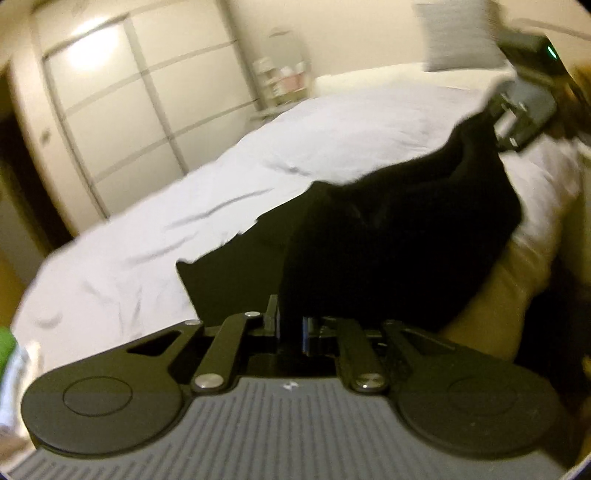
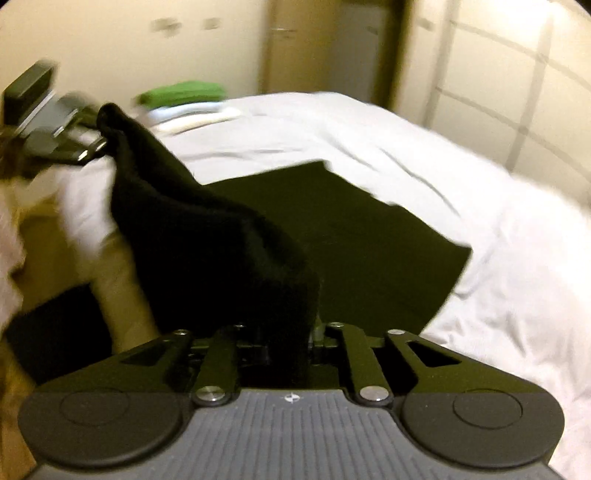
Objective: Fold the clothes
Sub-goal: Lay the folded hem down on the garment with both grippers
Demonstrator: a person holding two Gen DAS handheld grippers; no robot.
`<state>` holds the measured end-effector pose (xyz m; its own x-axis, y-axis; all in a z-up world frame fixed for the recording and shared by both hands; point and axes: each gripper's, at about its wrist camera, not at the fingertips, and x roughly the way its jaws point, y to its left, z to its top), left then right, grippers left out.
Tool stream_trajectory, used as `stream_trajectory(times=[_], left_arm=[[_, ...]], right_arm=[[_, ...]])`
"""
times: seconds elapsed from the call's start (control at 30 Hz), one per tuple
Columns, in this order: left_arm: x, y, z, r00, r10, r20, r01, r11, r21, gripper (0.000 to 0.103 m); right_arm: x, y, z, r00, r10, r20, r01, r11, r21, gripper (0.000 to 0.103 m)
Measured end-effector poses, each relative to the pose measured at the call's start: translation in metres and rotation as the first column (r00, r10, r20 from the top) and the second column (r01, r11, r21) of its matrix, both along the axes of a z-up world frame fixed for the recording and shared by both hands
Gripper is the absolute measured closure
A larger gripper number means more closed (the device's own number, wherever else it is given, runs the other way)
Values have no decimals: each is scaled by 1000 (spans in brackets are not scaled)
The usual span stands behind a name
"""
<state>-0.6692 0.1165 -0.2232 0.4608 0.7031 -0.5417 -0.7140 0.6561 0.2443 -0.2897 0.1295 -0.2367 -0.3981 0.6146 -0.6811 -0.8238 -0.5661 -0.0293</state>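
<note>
A black garment [image 1: 388, 240] hangs stretched between my two grippers above a white bed [image 1: 166, 221]. Its lower part lies flat on the sheet [image 2: 351, 229]. In the left wrist view my left gripper [image 1: 291, 325] is shut on one edge of the black cloth, which rises straight out of the jaws. My right gripper [image 1: 493, 110] shows at the upper right, pinching the far corner. In the right wrist view the right gripper [image 2: 291, 336] has the cloth [image 2: 221, 240] bunched between its jaws, and the left gripper [image 2: 101, 146] grips the other corner at the upper left. Both views are motion-blurred.
A pile of folded clothes with a green piece [image 2: 184, 92] on top lies at the bed's far end. Sliding wardrobe doors [image 1: 110, 110] stand beyond the bed. A grey pillow [image 1: 454, 33] and a small shelf [image 1: 284, 81] are near the headboard. A door [image 2: 295, 44] is behind.
</note>
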Motion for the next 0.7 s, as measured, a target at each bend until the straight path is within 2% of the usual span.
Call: stream_trajectory(times=[0.03,0.07,0.13,0.17,0.2,0.27,0.33,0.47,0.57,0.67,0.7], left_arm=[[1,26,-8,999,45,23,-43,997,-68,92],[0,52,-19,994,102,45,-94,984,-151,91],[-5,97,-43,974,210,87,-172,932,-320,91],[-10,115,-56,962,251,112,-187,897,-401,91],[-16,120,-63,950,274,146,-184,876,-445,91],[-28,121,-74,924,312,220,-164,845,-508,89],[-37,112,-75,915,317,249,-153,844,-514,87],[-39,99,-74,926,300,230,-159,861,-483,85],[-30,99,-76,935,290,203,-167,867,-469,81],[-9,109,-84,959,247,139,-177,905,-387,78],[-5,114,-86,960,245,136,-177,907,-381,77]], right_arm=[[7,23,-12,997,-65,-43,63,997,-49,74],[15,44,-26,985,-143,-97,132,985,-115,61],[34,76,-62,934,-284,-217,219,934,-282,60],[42,90,-79,900,-344,-267,239,903,-357,60],[48,95,-90,875,-375,-306,242,887,-393,59],[58,90,-100,833,-402,-381,236,879,-414,55],[67,76,-105,795,-427,-431,231,870,-435,54],[77,58,-117,779,-439,-448,217,859,-464,55],[75,59,-119,778,-432,-456,205,860,-466,53],[60,65,-128,792,-424,-439,213,866,-453,53],[57,67,-128,796,-424,-432,219,867,-448,53]])
